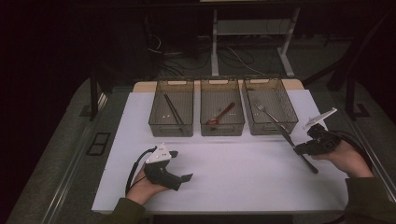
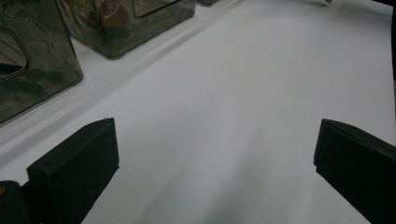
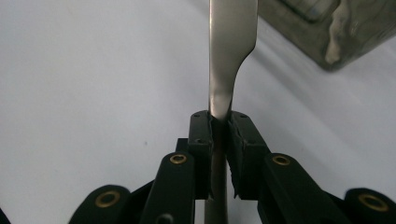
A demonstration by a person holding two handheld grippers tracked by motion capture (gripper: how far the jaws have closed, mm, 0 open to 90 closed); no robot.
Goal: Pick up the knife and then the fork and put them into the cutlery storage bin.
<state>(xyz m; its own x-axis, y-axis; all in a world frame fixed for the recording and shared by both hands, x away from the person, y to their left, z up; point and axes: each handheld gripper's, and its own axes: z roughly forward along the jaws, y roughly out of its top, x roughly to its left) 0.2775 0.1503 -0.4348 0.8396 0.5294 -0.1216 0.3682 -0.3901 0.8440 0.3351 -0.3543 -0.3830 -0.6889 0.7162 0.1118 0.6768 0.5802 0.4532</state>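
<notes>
The right gripper (image 1: 299, 149) is clamped on a table knife (image 1: 292, 142) near the desk's right edge; in the right gripper view its pads (image 3: 201, 135) press the metal blade (image 3: 229, 51) from both sides, just where the blade narrows toward the handle. The knife slants from the near right of the desk toward the right bin (image 1: 285, 122), its dark handle end pointing at the near edge and its tip reaching over that bin's front wall, beside a fork (image 1: 260, 108) lying inside. The left gripper (image 1: 180, 179) sits near the desk's near-left corner with its jaws spread wide, nothing between them but the white desk surface (image 2: 224, 116). Along the far edge stand three clear bins: the left bin (image 1: 161, 128) holds dark chopsticks (image 1: 173, 111), the middle bin (image 1: 239, 126) a reddish spoon (image 1: 220, 115).
</notes>
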